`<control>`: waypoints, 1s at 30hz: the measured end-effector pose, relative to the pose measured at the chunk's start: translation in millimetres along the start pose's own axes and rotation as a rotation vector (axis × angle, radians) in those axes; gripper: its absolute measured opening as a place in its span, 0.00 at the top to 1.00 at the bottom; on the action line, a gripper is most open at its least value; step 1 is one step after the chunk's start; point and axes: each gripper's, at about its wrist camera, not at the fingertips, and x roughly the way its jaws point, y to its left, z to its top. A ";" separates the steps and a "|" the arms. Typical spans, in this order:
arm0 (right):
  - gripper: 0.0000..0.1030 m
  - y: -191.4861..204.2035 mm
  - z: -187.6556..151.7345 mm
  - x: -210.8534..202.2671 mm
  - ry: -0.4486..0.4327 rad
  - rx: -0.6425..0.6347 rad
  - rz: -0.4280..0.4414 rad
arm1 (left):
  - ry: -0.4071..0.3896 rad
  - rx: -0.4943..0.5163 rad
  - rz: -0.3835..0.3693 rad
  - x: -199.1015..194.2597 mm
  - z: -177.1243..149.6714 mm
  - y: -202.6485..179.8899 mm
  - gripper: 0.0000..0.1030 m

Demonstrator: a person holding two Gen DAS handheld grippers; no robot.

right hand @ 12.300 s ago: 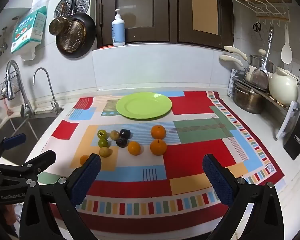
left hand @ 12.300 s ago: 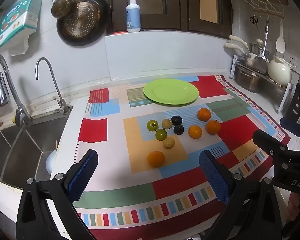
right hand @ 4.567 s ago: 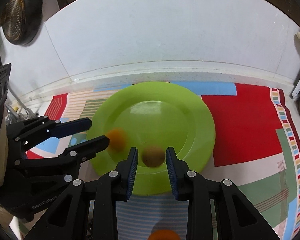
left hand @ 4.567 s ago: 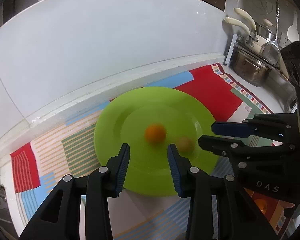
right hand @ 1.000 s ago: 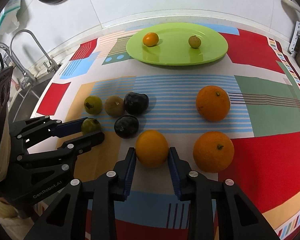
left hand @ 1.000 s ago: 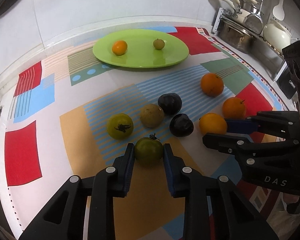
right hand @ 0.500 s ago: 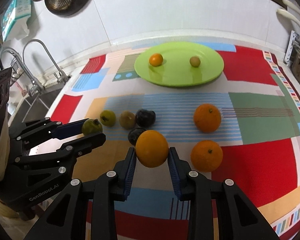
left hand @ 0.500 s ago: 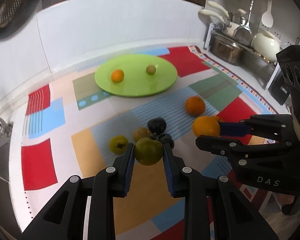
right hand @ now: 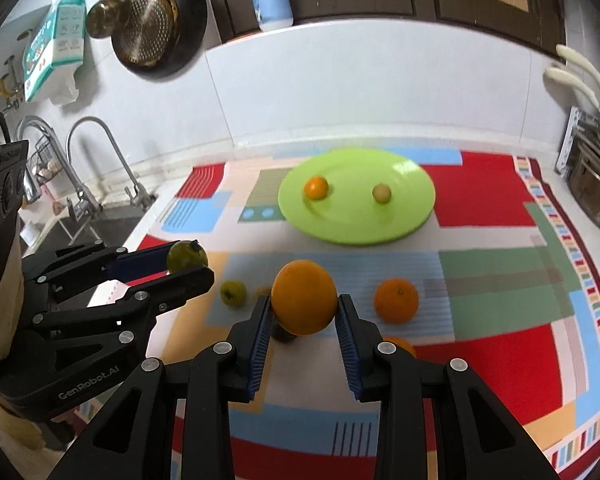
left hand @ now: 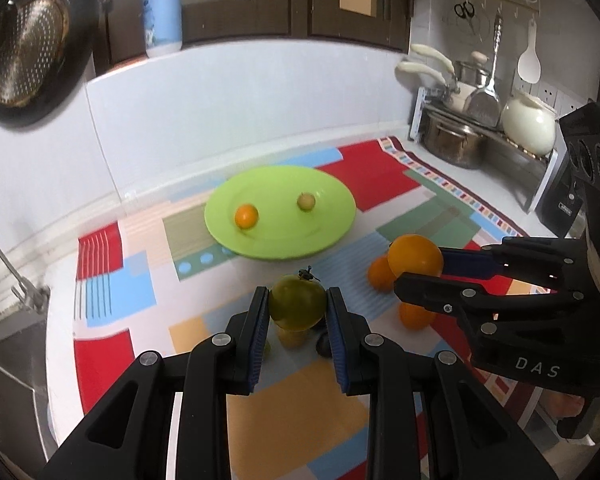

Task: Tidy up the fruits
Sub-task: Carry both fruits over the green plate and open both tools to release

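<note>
My left gripper (left hand: 298,312) is shut on a green fruit (left hand: 297,301) and holds it above the patterned mat; it also shows in the right wrist view (right hand: 186,258). My right gripper (right hand: 304,312) is shut on an orange (right hand: 304,297), also raised, seen in the left wrist view (left hand: 415,256). The green plate (left hand: 324,236) lies at the back of the mat with a small orange (left hand: 246,216) and a small yellow-green fruit (left hand: 306,201) on it. Other oranges (right hand: 396,300) and a green fruit (right hand: 233,293) lie on the mat below.
A sink with taps (right hand: 100,160) is at the left. A rack with pots and a white kettle (left hand: 526,122) stands at the right. A pan and strainer (right hand: 156,28) hang on the wall. A soap bottle (left hand: 162,8) stands on the ledge.
Both grippers have risen further from the mat with their fruits and tilted up toward the plate. The loose fruits now lie lower, partly hidden behind the held ones.
</note>
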 end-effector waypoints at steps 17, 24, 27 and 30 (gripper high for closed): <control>0.68 -14.9 61.3 11.2 -0.073 -0.011 -0.023 | -0.053 0.020 0.004 24.5 54.5 18.4 0.72; 0.67 -23.8 84.4 29.4 -0.055 -0.007 -0.023 | -0.043 0.023 -0.003 46.2 74.9 27.8 0.72; 0.68 -28.6 94.4 39.9 -0.042 -0.004 -0.022 | -0.038 0.033 -0.002 55.8 81.6 30.0 0.72; 0.67 -33.3 104.7 51.3 -0.028 0.003 -0.025 | -0.035 0.052 0.013 66.3 87.9 32.5 0.72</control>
